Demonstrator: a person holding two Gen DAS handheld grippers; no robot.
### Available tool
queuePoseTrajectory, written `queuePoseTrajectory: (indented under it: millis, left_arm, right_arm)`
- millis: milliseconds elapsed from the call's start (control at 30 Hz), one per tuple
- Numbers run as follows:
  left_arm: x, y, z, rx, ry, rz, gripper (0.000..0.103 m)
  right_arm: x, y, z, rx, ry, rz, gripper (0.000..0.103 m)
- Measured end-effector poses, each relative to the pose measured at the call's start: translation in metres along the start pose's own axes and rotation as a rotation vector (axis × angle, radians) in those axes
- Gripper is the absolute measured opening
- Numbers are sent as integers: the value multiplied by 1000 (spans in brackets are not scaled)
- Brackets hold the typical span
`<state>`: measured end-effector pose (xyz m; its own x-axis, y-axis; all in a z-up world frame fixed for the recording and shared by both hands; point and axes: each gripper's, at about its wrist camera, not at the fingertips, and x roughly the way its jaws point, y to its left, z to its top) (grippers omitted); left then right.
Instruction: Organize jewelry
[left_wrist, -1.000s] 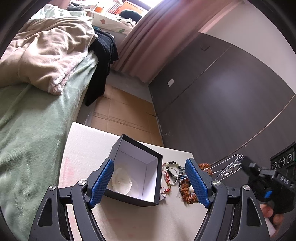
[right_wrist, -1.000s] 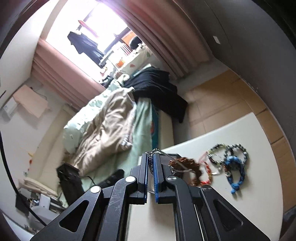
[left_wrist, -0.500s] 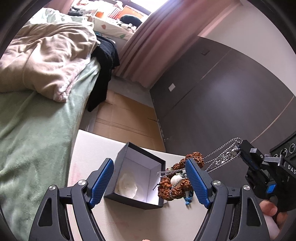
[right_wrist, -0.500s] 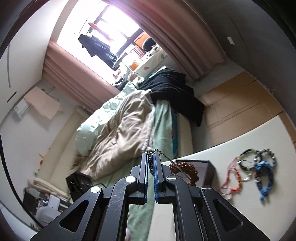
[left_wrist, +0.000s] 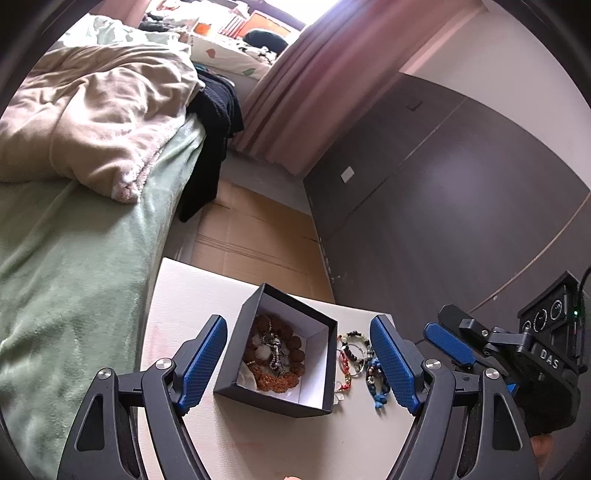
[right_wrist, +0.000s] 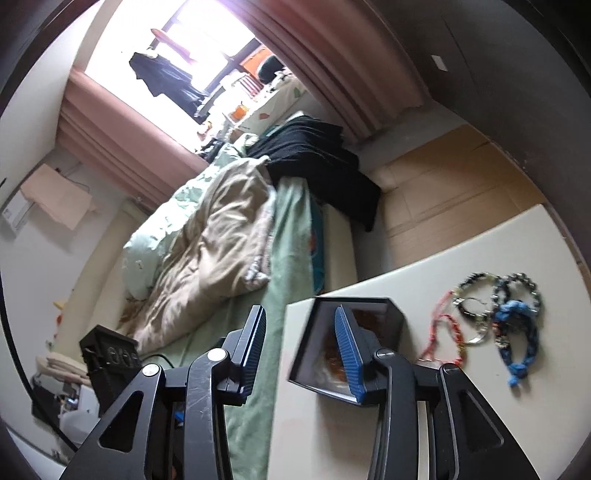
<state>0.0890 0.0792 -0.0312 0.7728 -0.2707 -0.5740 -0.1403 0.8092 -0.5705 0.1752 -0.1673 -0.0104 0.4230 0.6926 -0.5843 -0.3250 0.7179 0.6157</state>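
Loose bracelets: a small cluster is laid flat on the white table, just beside the right-hand wall of the black box; red, dark beaded and blue corded pieces can be made out, overlapping one another.
Cluster's long axis: it is judged to run roughly parallel to that box wall, from the far beaded rings to the blue knot nearest the camera.
Box contents: a brown beaded strand with a silver chain on top is seen lying inside the box.
Right gripper: it is held spread wide and empty, above the box's near-left side; the bracelets lie to its right, a little farther out.
Left gripper: it is likewise held wide and empty, with the box framed between its fingers and the cluster just inside its right finger.
Nearer hand: the right gripper is judged better placed for the cluster, which lies on its side of the box.
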Motion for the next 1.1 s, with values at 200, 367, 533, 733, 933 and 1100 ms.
queuePoseTrajectory:
  millis: [200, 367, 533, 733, 933, 1100]
  left_arm:
    - [6, -12, -5, 40, 7, -4, 80]
    - [15, -26, -11, 77, 15, -1, 80]
    - [30, -43, -23, 122, 53, -18, 80]
    - [46, -67, -43, 204, 92, -31, 80]
    - [66, -89, -64, 291, 144, -12, 72]
    - [84, -101, -84, 381, 194, 28, 67]
  right_arm:
    - [-15, -30, -4, 21, 19, -110, 43]
    - [-25, -56, -4, 50, 26, -181, 53]
    - [-33, -82, -2, 96, 40, -223, 53]
    - [-37, -106, -2, 114, 72, -269, 53]
    - [-49, -128, 0, 116, 89, -330, 53]
    - [-58, -140, 2, 111, 98, -352, 53]
